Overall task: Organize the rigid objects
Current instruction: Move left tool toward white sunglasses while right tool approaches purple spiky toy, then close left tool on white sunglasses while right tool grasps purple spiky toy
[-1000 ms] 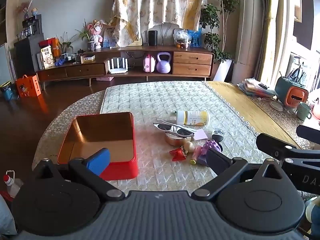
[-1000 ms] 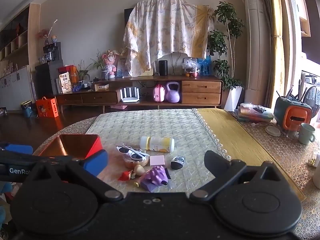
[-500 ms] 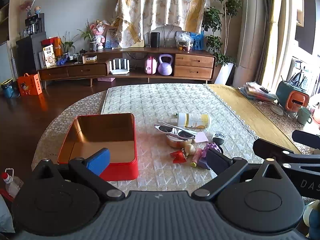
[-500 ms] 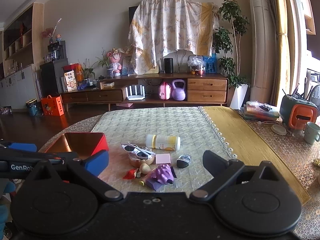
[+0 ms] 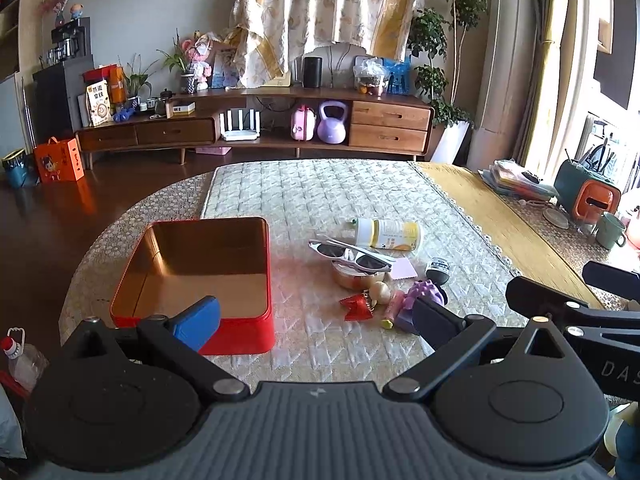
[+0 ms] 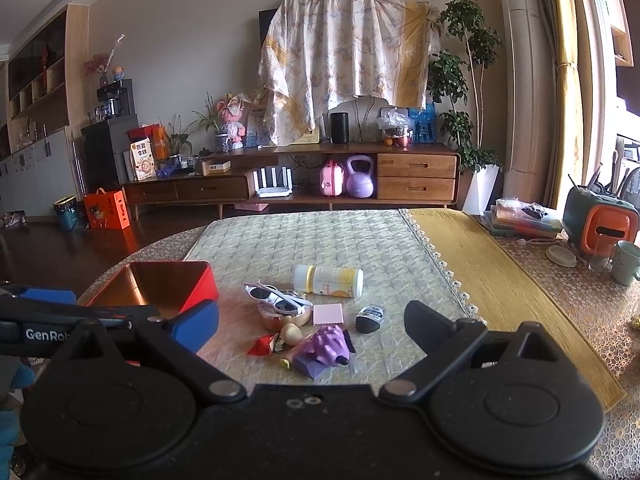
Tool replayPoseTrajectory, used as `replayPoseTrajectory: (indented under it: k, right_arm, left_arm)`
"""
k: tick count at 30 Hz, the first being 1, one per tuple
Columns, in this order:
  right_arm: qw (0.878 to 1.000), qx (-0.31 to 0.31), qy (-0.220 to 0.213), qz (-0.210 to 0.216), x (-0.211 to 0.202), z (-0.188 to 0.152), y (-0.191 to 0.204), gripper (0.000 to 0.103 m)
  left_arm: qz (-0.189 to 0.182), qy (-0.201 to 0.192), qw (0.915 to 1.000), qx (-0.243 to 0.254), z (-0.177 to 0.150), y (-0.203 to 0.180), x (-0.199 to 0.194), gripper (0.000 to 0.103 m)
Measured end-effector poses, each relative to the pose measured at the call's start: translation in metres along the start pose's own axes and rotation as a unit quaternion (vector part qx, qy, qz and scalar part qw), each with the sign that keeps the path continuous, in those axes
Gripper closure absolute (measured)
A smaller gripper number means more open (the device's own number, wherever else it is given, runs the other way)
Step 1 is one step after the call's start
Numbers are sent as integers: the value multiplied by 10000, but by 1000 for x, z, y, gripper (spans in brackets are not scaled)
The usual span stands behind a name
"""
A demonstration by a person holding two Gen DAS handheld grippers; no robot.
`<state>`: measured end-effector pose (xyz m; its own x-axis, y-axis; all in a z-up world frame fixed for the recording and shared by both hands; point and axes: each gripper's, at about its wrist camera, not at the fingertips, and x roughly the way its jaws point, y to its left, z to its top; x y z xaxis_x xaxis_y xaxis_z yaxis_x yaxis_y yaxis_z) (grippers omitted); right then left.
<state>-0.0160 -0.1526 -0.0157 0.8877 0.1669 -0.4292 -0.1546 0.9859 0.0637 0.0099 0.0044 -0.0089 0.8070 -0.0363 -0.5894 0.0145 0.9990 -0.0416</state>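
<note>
The red tin (image 5: 192,280) stands open and empty on the worktop's (image 5: 320,196) near left, its near wall cut off by the left gripper (image 5: 316,314), jaws wide. Bare cloth lies between it and the clutter (image 6: 304,316) to the right. The right gripper (image 6: 312,320) hangs over that heap with nothing between its jaws, which are closing slightly. The small pieces are hard to tell apart.

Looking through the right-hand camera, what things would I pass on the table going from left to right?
Red tin box → white sunglasses → pink sticky pad → small black object → yellow table runner → green mug.
</note>
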Motion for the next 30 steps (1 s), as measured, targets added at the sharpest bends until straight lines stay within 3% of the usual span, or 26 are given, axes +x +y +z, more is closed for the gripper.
replayPoseTrajectory:
  k: [12,20,30]
  right_arm:
    - [9989,-245,328,233,30,-3,-17,7]
    - [9950,-500,717,484,67,-6,-33,13]
    - [9870,-895,1143,696,117,-20,-40,21]
  left_arm:
    - [-28,63,10000,71,17,-3,31,0]
    - [11,78,9994,324,35,-18,72,0]
    - [70,589,9979,247,56,-27,135,0]
